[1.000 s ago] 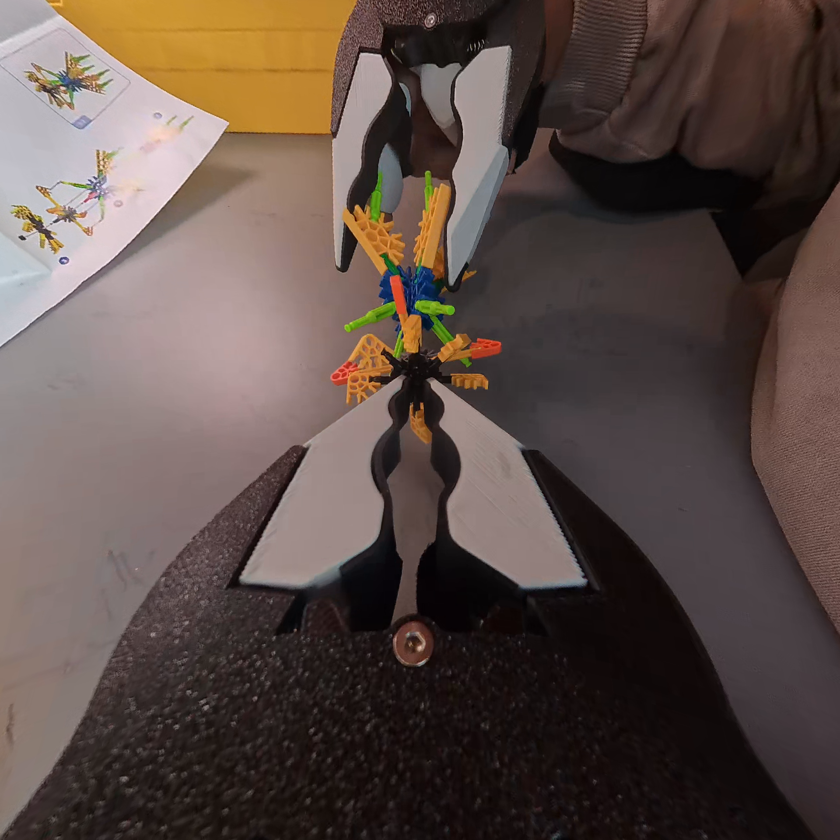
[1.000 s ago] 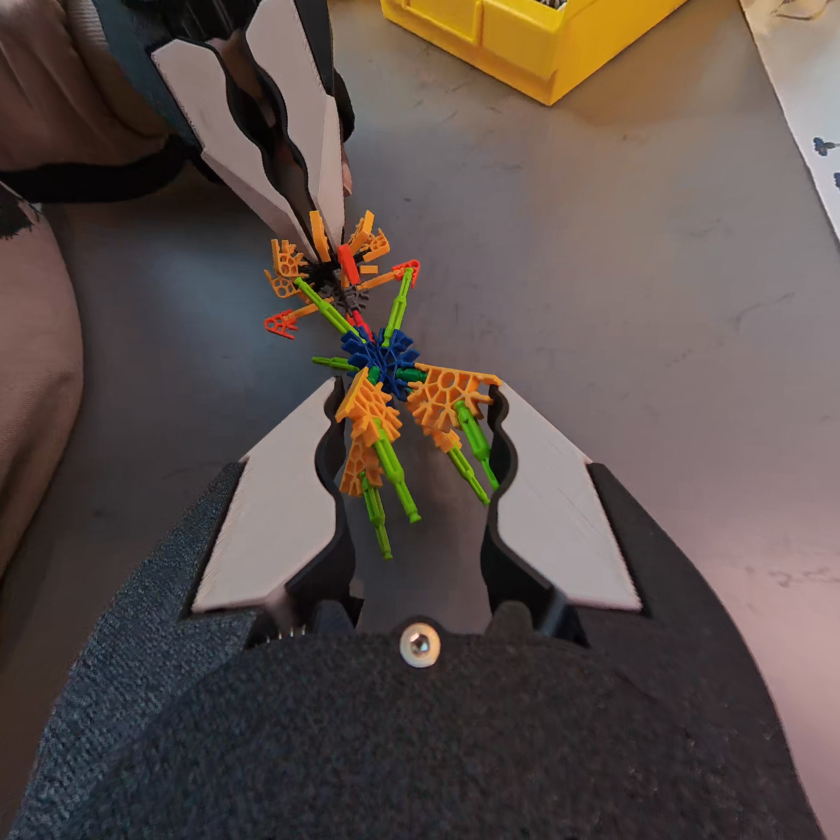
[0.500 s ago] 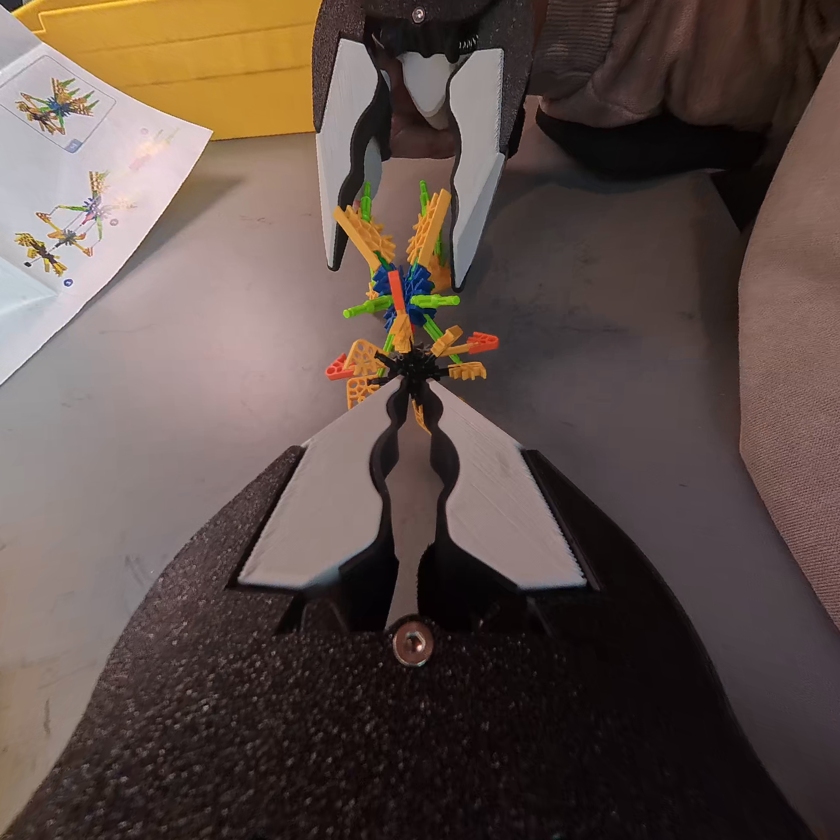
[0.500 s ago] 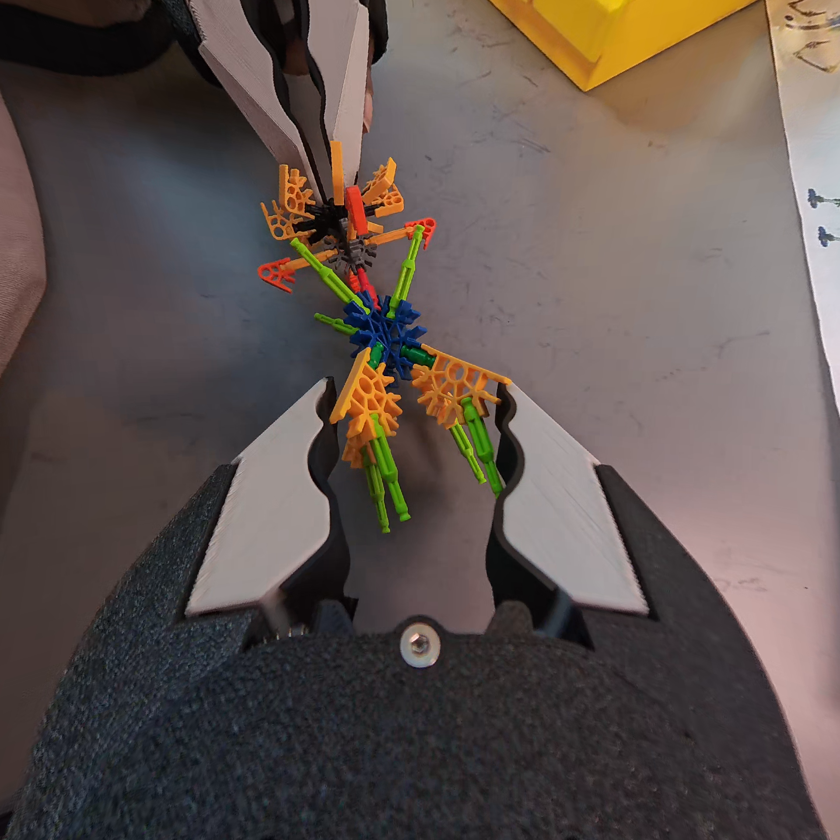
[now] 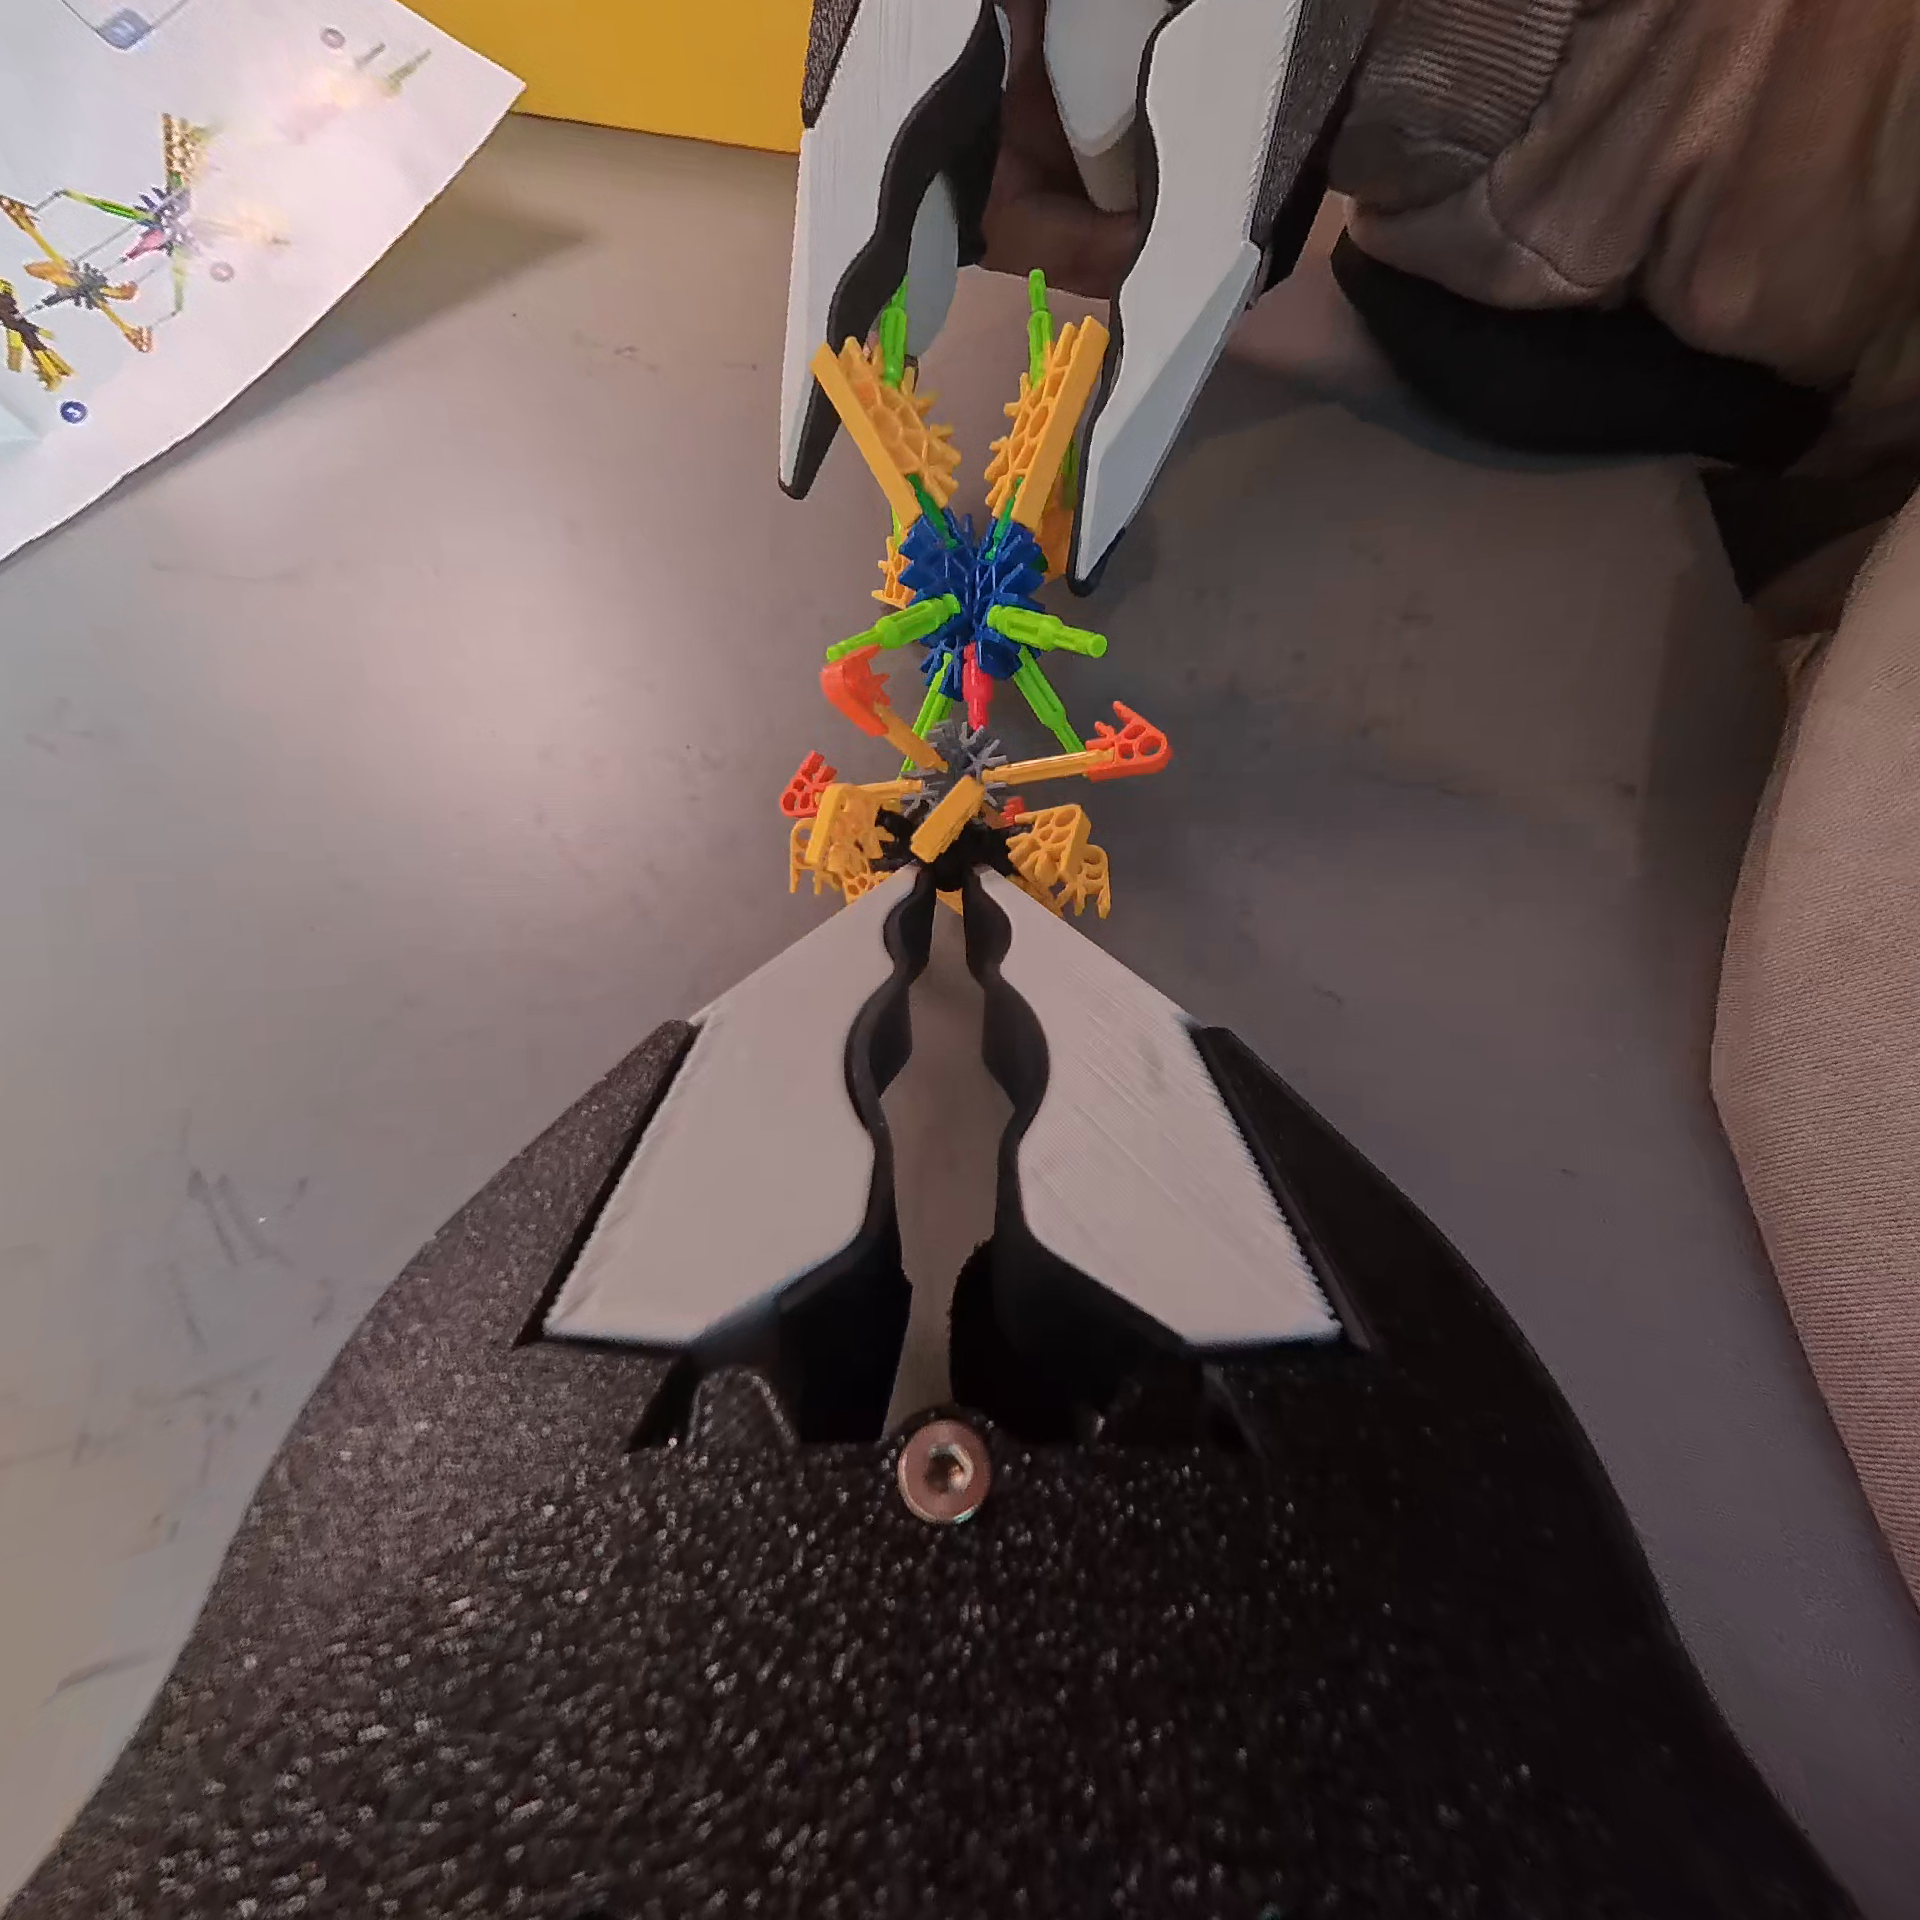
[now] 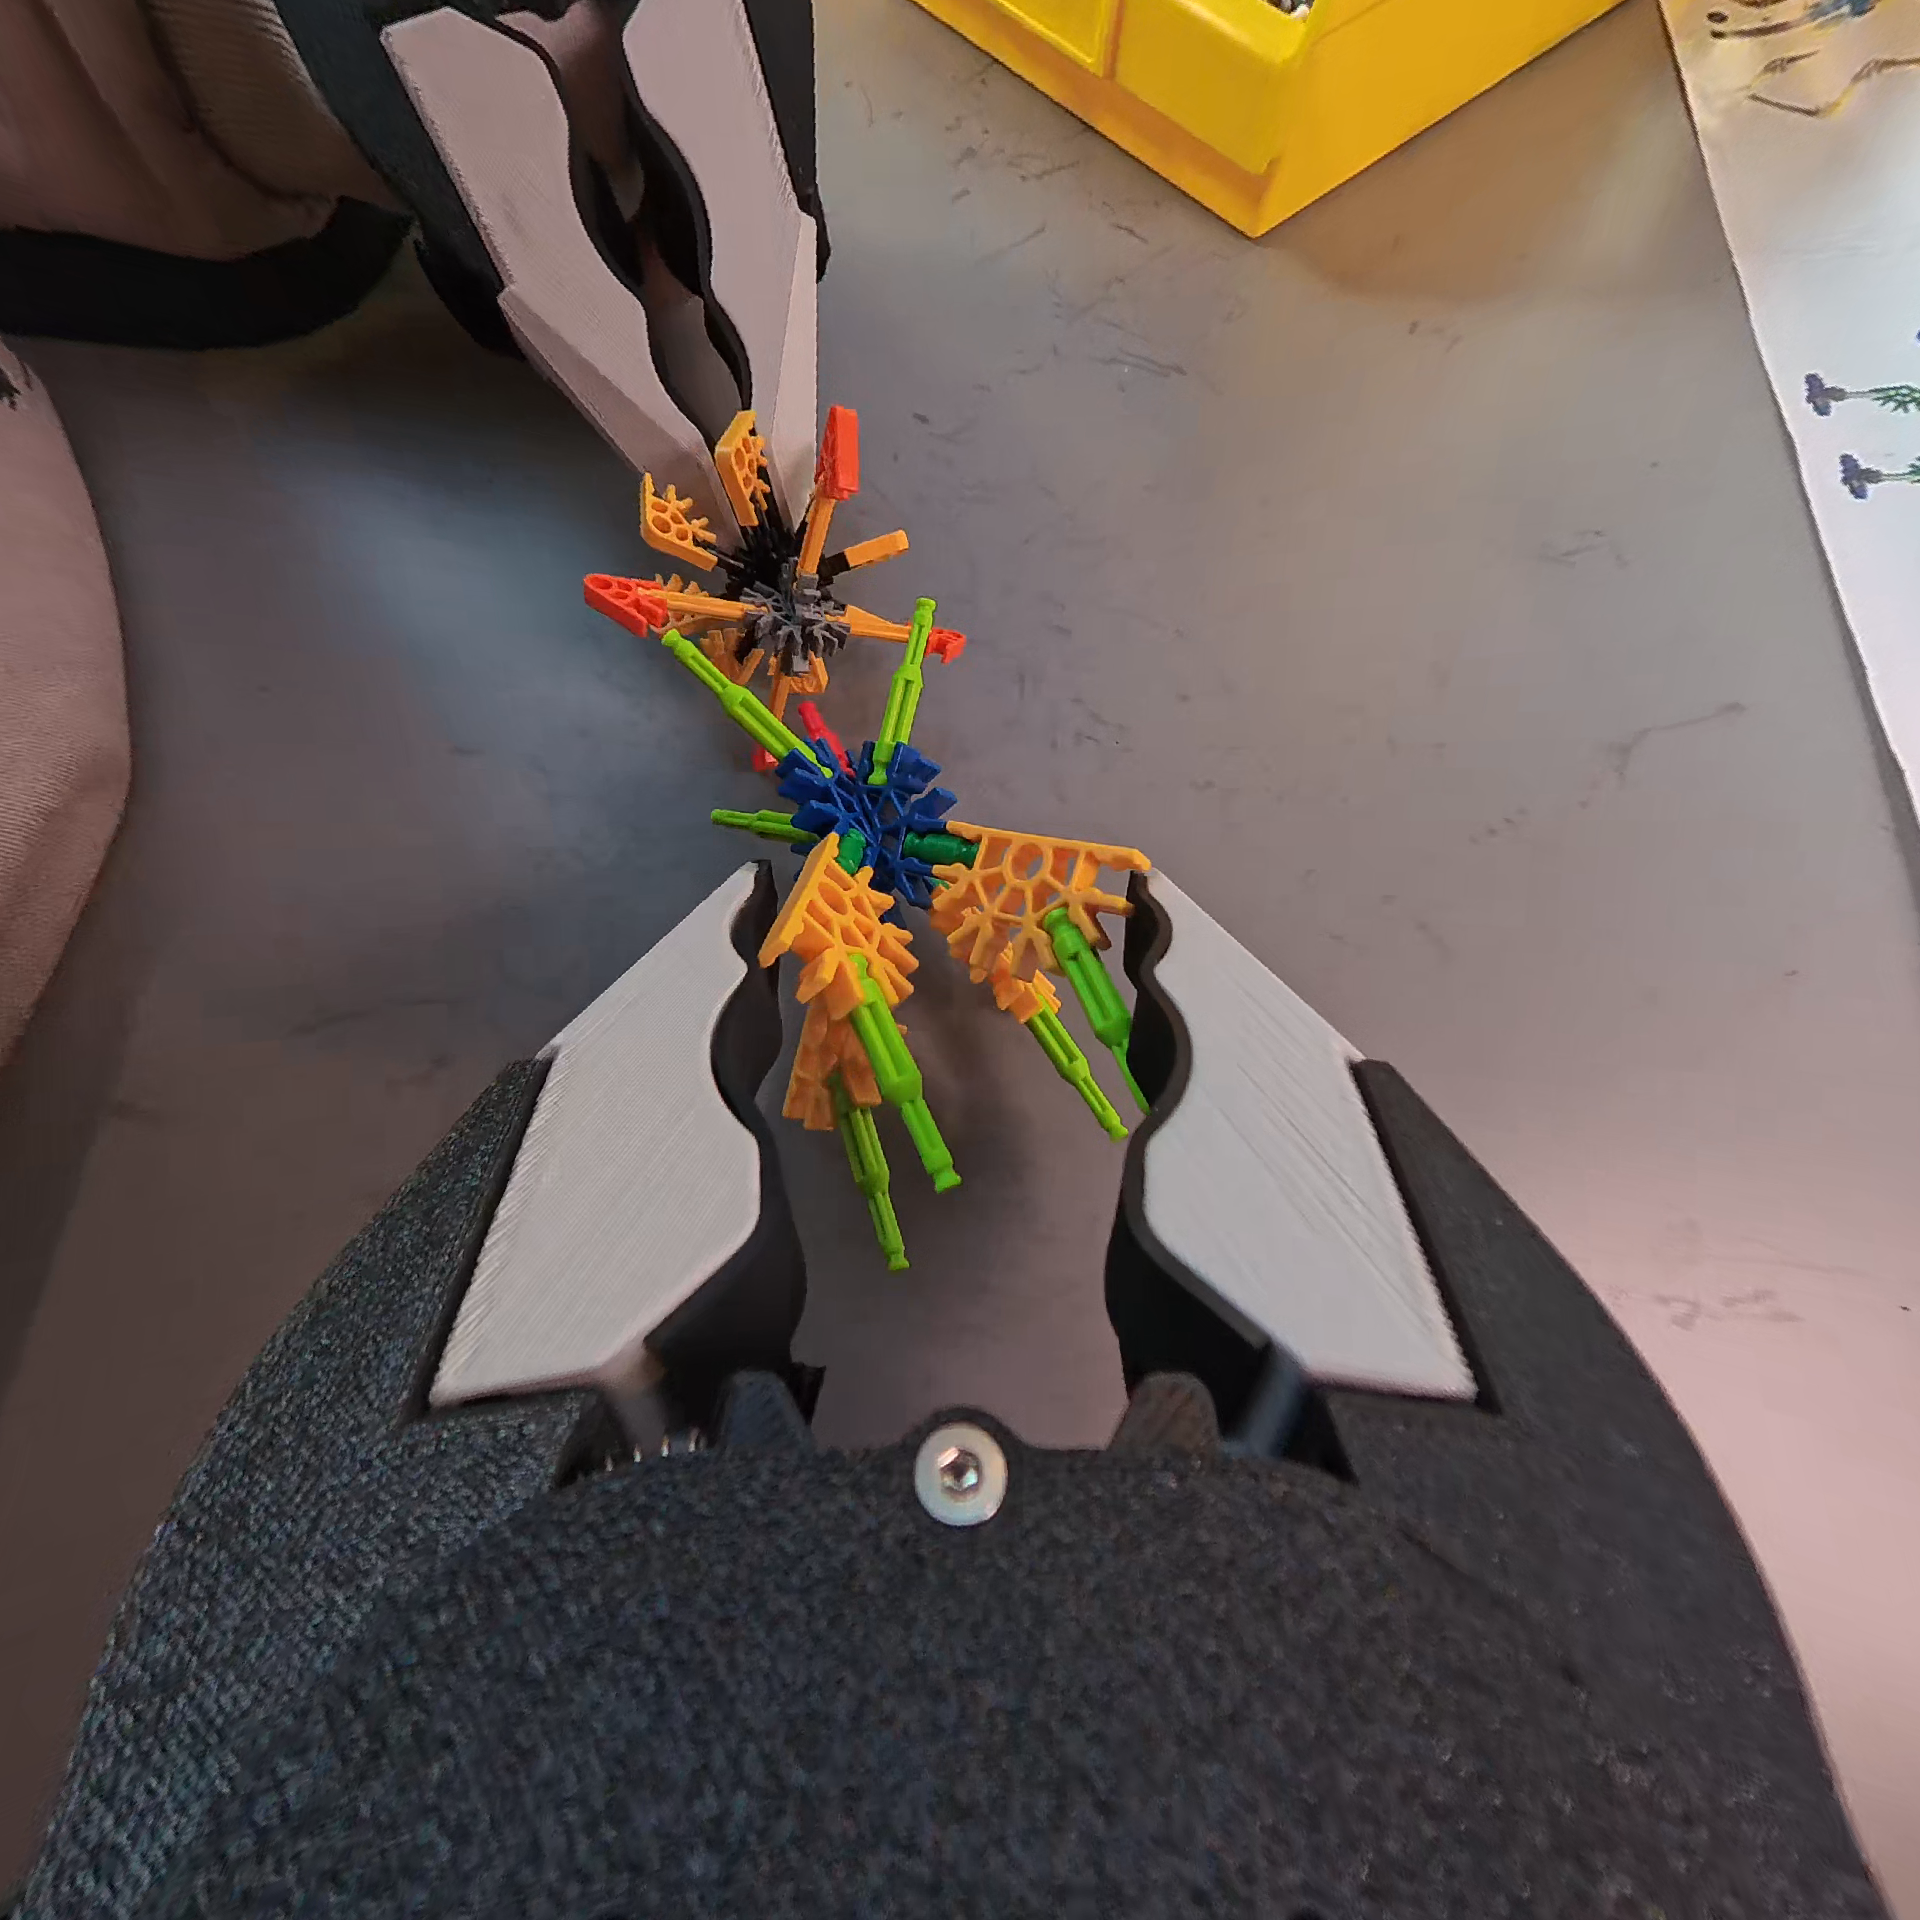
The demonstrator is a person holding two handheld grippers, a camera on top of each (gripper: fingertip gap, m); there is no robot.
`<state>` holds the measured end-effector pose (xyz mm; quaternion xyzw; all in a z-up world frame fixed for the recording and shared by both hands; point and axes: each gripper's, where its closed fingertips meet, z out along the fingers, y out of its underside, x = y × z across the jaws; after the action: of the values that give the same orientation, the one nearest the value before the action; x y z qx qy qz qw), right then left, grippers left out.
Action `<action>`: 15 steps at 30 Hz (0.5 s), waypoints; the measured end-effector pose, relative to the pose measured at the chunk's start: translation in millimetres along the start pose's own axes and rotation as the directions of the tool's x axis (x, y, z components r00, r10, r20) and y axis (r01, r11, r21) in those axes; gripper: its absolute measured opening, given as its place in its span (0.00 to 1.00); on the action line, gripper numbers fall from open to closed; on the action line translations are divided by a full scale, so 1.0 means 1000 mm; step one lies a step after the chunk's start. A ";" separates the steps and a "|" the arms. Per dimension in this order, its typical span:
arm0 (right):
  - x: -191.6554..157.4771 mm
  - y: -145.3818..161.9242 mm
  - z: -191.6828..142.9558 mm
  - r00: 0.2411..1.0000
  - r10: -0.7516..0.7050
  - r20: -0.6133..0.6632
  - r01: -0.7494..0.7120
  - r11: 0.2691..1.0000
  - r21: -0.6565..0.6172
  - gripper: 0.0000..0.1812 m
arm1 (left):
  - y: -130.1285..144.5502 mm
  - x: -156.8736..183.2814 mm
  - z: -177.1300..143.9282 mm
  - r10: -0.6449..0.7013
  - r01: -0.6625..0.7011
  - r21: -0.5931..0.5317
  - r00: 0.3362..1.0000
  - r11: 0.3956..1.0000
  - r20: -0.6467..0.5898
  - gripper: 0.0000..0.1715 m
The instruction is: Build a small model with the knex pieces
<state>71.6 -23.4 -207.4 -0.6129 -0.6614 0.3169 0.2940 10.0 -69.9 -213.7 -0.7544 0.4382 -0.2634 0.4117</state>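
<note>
A small toy model (image 5: 966,582) of yellow, green, blue, orange and black plastic rods and hubs hangs between both grippers just above the grey table (image 5: 416,831). My left gripper (image 5: 945,878) is shut on the black hub end. My right gripper (image 5: 940,535) faces it, its fingers pressed against the two yellow panels beside the blue hub. In the right wrist view the right gripper (image 6: 951,875) has its jaws wide around the yellow panels (image 6: 1029,904), and green rods hang between them. The left gripper (image 6: 753,483) pinches the far end of the model (image 6: 862,800).
A yellow bin (image 5: 623,62) stands at the table's back and also shows in the right wrist view (image 6: 1247,94). A printed instruction sheet (image 5: 156,208) lies beside it. A person's beige sleeve (image 5: 1610,156) and beige cloth (image 5: 1849,935) fill the right side. My right fingertips sit around 9 cm from my left ones.
The end of the model in my left gripper has turned, so its grey hub and orange tips now show. Both grippers keep their hold; the right gripper looks closer to the left camera.
</note>
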 end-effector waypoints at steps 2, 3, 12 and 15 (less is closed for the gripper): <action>0.001 0.000 -0.001 1.000 0.007 -0.001 -0.007 1.000 0.003 0.35 | 0.002 -0.001 0.001 0.016 -0.016 -0.015 1.000 1.000 0.016 0.03; 0.002 0.000 -0.002 1.000 0.010 -0.003 -0.010 1.000 0.006 0.35 | 0.002 -0.001 0.001 0.023 -0.022 -0.017 1.000 1.000 0.021 0.03; 0.005 -0.018 -0.013 0.999 0.000 -0.046 0.003 0.997 0.073 0.35 | 0.001 -0.003 0.001 0.038 -0.037 -0.024 0.998 0.999 0.056 0.03; 0.004 -0.017 -0.007 0.997 -0.020 -0.069 0.023 0.998 0.055 0.35 | 0.001 -0.003 0.001 0.040 -0.039 -0.022 0.998 0.999 0.058 0.03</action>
<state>66.2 -19.7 -189.2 -0.6079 -0.6484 0.3108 0.3369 9.1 -66.9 -215.7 -0.7574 0.4434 -0.2284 0.4214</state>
